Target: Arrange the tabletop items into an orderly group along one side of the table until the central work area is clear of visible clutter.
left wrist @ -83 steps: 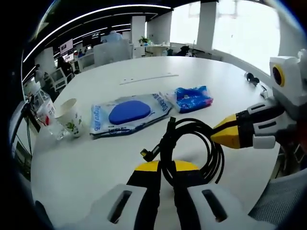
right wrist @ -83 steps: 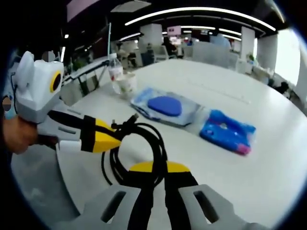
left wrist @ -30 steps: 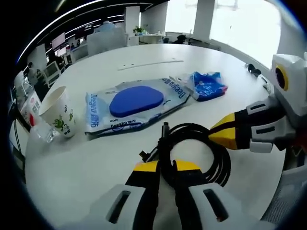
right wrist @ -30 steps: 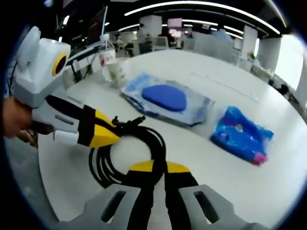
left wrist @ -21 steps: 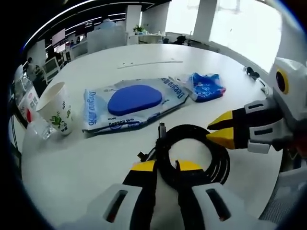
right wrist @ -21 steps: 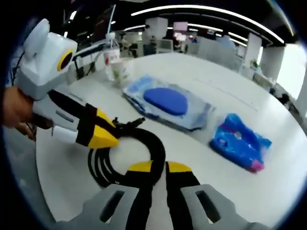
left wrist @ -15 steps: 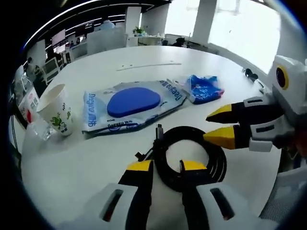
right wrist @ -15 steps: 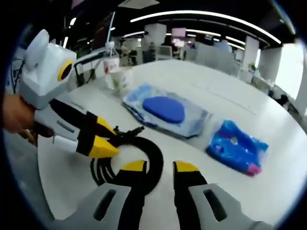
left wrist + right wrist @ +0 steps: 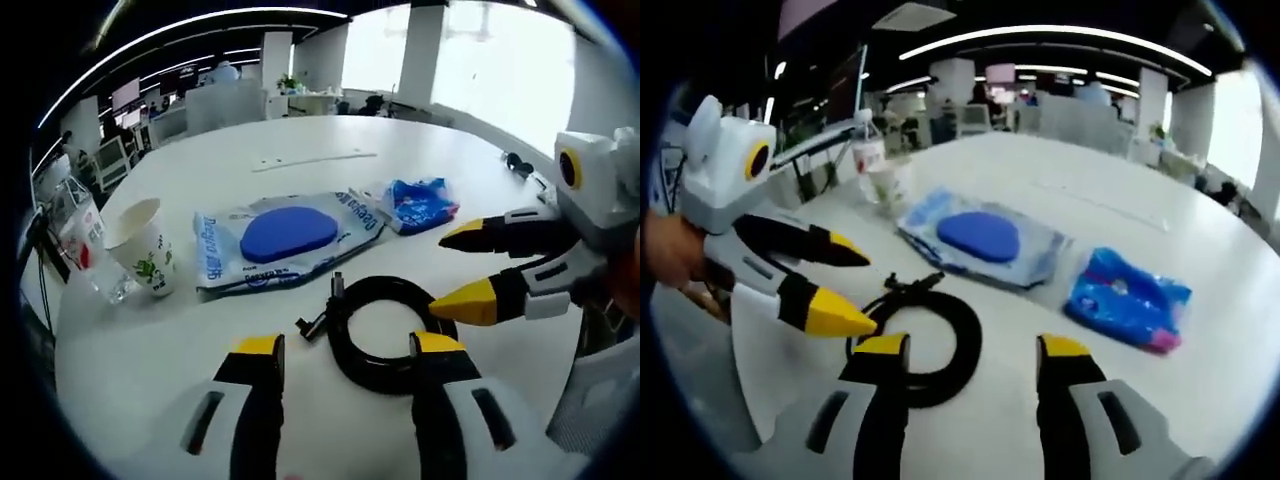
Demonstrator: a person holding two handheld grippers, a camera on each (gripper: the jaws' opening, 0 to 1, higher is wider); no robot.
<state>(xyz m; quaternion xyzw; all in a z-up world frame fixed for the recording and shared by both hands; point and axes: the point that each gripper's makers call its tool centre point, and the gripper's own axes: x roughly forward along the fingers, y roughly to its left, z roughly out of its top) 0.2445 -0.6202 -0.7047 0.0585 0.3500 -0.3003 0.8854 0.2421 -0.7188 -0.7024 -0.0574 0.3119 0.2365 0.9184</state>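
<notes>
— Black coiled cable [image 9: 388, 333] lies flat on the white round table [image 9: 300, 140]?
— Yes. The left gripper [image 9: 345, 350] straddles it with jaws spread wide, gripping nothing; the right gripper [image 9: 965, 352] likewise stands open over the cable.
— Beyond the cable?
— A flat wet-wipes pack with a blue oval lid [image 9: 285, 236], then a crumpled blue plastic packet [image 9: 418, 203]. A white paper cup [image 9: 143, 246] and clear bottle [image 9: 75, 222] stand near the table's edge.

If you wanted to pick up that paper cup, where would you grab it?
Grip the paper cup across its side wall, coming in level from the open table side. It stands upright with a plastic bottle close behind, so the front is freest.
</notes>
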